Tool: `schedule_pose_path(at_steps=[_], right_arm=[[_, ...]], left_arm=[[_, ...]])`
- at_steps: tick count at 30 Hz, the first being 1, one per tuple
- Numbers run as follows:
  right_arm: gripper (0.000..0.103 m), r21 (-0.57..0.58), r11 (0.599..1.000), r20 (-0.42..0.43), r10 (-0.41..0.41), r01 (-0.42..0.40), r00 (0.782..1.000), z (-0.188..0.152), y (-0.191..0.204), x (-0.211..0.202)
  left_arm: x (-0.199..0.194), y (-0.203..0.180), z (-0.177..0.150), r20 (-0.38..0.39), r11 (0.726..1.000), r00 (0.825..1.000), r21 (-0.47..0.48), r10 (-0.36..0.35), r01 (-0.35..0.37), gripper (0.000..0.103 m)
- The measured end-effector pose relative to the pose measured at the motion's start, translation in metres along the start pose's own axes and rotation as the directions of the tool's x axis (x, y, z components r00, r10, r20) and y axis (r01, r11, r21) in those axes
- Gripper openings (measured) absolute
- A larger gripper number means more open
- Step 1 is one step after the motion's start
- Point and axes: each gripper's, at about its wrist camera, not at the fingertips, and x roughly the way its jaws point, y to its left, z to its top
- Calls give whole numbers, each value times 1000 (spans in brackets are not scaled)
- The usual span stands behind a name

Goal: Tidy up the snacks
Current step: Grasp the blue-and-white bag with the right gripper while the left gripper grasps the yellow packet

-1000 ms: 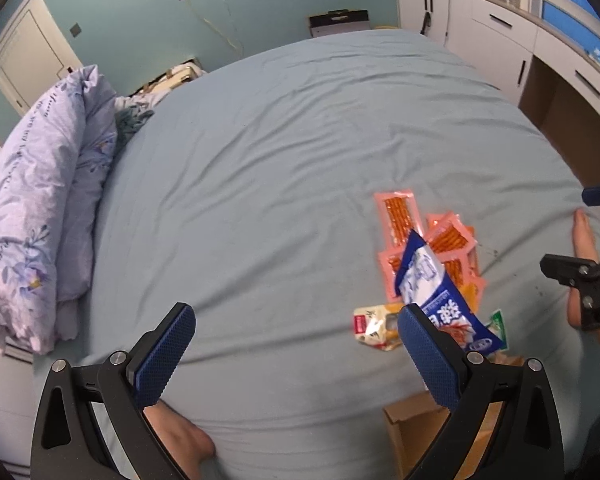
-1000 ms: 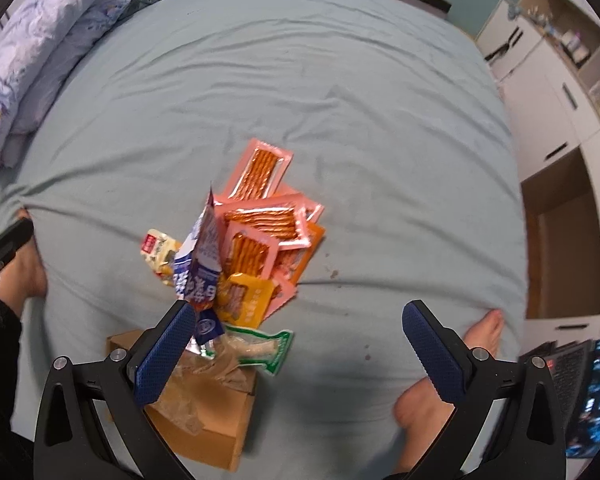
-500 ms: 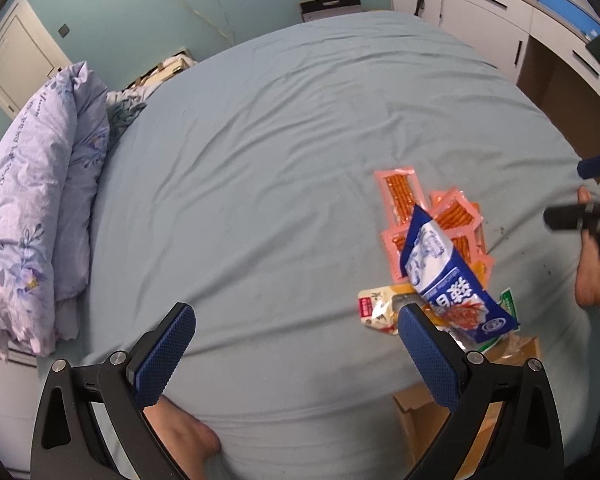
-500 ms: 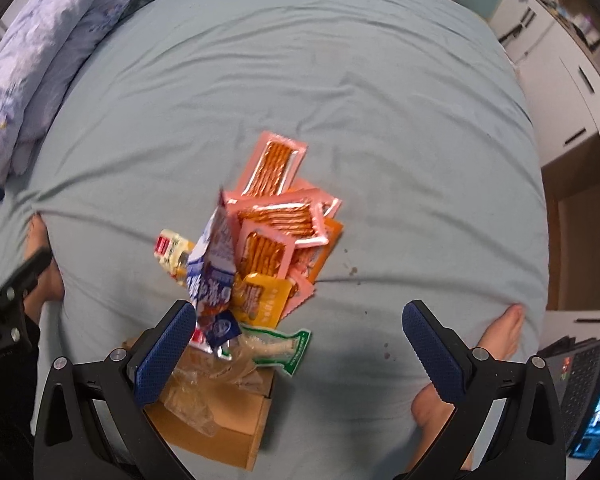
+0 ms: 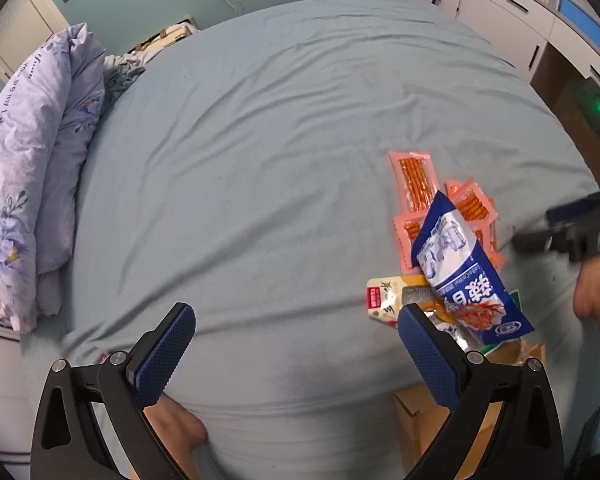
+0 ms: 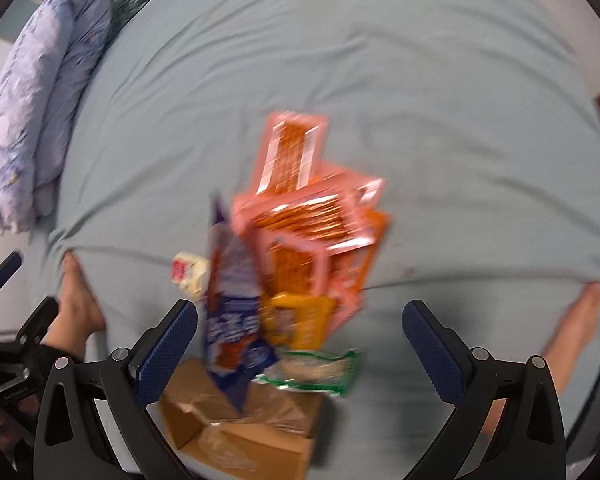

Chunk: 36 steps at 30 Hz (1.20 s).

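In the left wrist view, the left hand-held gripper [image 5: 294, 344] hangs over the near edge of a bed [image 5: 260, 160] covered in a pale blue sheet, its two blue-padded fingers spread wide with nothing between them. The snack pile sits at the near right of the bed: a blue and white snack bag [image 5: 464, 276] stands tilted on top, leaning over several pink packets of orange sticks [image 5: 416, 178] that fan out toward the far side. A small cream packet with a red label [image 5: 384, 296] lies just left of the blue bag. A cardboard box [image 5: 424, 416] shows below the bed's near edge, partly behind the right finger. A folded lilac duvet [image 5: 28, 168] lies along the left side. The right hand-held gripper [image 5: 572, 232] enters at the right edge; how far it is open cannot be told here.

The right wrist view is blurred. The right hand-held gripper [image 6: 300, 334] is wide open and empty above the pile, with the blue bag [image 6: 232, 304] beside its left finger, a yellow packet [image 6: 300, 320] and a green-edged packet [image 6: 320, 368] nearer, and the box [image 6: 236, 432] nearest. A bare foot [image 6: 78, 300] rests against the bed's edge on the left, another [image 6: 576, 320] on the right.
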Motion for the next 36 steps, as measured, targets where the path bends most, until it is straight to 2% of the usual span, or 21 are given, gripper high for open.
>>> schedule_pose_path(at_steps=[2, 6, 8, 9, 10, 11, 13, 16, 19, 21, 24, 26, 29, 32, 36], right_arm=[[103, -55, 998, -48, 24, -27, 999, -1, 18, 15], [102, -182, 983, -94, -21, 4, 995, -2, 42, 42], [80, -239, 970, -121, -77, 46, 990, -3, 50, 56], [49, -258, 964, -140, -108, 69, 984, -3, 50, 64], [30, -258, 964, -164, -102, 57, 981, -3, 50, 72], [19, -235, 972, -182, -63, 19, 981, -2, 45, 73], [9, -208, 978, -180, -15, -24, 984, 0, 40, 68], [6, -225, 974, -102, -8, -15, 995, 1, 35, 47], [5, -184, 980, -25, 74, -78, 997, 4, 18, 15], [4, -139, 982, 28, 134, -128, 991, 6, 1, -6], [4, -87, 985, 98, 155, -147, 983, 6, -24, -29], [4, -44, 985, 129, 173, -169, 976, 2, -40, -37], [4, -2, 982, 169, 185, -187, 968, -8, -54, -53], [4, 25, 981, 178, 187, -194, 966, -18, -69, -58], [4, 67, 977, 175, 189, -203, 966, -26, -73, -65]], left_arm=[[4, 1, 0, -8, 1000, 1000, -4, -4, 4, 103], [7, 3, 1, -22, 999, 999, -22, -24, 23, 103], [8, 4, 1, -26, 999, 999, -27, -35, 34, 103], [9, 4, 0, -29, 999, 999, -25, -41, 40, 103], [10, 3, 0, -32, 999, 998, -20, -48, 47, 103], [11, 2, -1, -35, 999, 998, -15, -52, 51, 103], [16, 1, -1, -45, 998, 997, -8, -58, 57, 103], [26, -2, 0, -66, 997, 995, -6, -74, 74, 103], [40, -7, 1, -102, 998, 993, 9, -54, 55, 103], [51, -15, 1, -112, 998, 994, 61, -8, 15, 103], [64, -38, 2, -100, 983, 995, 182, 25, -7, 103], [73, -60, 1, -88, 957, 995, 289, 54, -26, 103], [86, -97, -6, -86, 903, 993, 428, 76, -32, 103], [99, -125, -10, -116, 860, 991, 510, 69, 0, 103], [129, -145, -14, -164, 807, 978, 590, 128, -7, 103]])
